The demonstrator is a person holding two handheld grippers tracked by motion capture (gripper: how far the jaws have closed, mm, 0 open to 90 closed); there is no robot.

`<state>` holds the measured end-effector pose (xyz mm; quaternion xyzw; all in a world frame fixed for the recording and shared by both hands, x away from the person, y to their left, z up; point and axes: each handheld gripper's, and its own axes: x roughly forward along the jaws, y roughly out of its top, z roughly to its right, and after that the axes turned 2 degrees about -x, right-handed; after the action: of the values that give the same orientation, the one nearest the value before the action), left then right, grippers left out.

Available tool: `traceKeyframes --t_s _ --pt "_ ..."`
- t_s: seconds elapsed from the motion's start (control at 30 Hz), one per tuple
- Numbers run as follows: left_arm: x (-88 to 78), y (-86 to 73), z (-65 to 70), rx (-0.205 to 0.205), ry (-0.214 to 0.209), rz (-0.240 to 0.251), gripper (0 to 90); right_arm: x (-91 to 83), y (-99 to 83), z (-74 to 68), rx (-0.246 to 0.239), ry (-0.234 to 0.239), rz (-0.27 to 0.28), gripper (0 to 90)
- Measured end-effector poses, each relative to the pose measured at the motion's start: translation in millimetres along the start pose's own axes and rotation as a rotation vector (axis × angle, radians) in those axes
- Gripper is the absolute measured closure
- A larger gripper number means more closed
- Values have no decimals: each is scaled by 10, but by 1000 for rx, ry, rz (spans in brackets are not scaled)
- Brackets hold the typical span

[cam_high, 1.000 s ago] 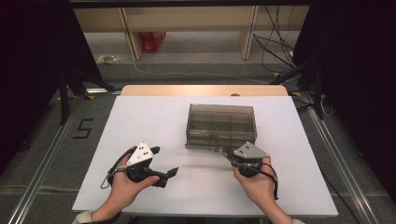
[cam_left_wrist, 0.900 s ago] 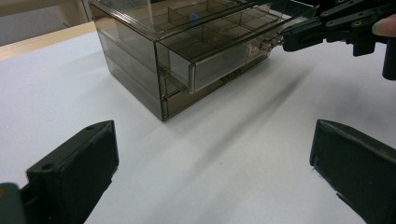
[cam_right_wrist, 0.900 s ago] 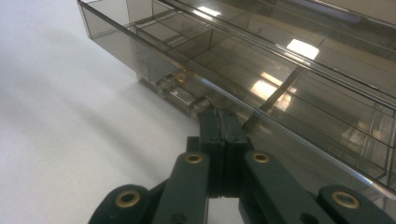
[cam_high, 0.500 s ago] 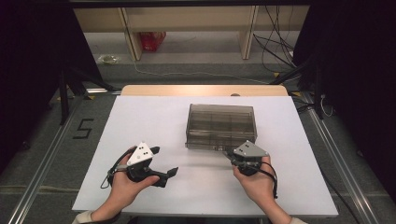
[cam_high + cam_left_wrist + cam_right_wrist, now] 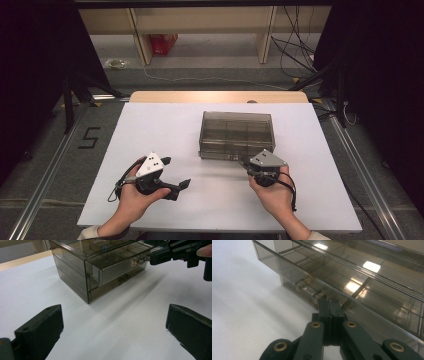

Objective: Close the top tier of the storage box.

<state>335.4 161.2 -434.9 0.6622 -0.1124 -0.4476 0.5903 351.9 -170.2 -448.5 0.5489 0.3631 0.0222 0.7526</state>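
Near the front-left corner of the white table [image 5: 165, 120] the left gripper [image 5: 176, 174] rested in the person's left hand [image 5: 131, 200], lying low over the surface; its fingers [image 5: 41, 330] stood wide apart with nothing between them, pointed across the table toward the box; a black cable looped from its body back beside the wrist. At the middle of the table, somewhat toward the right edge and nearer the far edge than the front, sat the smoky clear plastic drawer box [image 5: 236, 131], its inside divided into small compartments; the upper drawer [image 5: 117, 270] stood slightly drawn out from the front face, toward the front edge of the table. Just in front of the box, toward the right, the right gripper [image 5: 247, 164] was held in the person's right hand [image 5: 272, 192]; its fingers [image 5: 331, 312] were pressed together, their tips at the drawer's small clear knob [image 5: 309, 291], pinching its outer end as far as the close view showed.
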Motion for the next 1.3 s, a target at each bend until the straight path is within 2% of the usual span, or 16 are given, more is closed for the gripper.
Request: traceKeyframes --t_s 1.3 --pt "5 -3 -3 2 0 1 10 120 28 79 20 -22 -4 900"
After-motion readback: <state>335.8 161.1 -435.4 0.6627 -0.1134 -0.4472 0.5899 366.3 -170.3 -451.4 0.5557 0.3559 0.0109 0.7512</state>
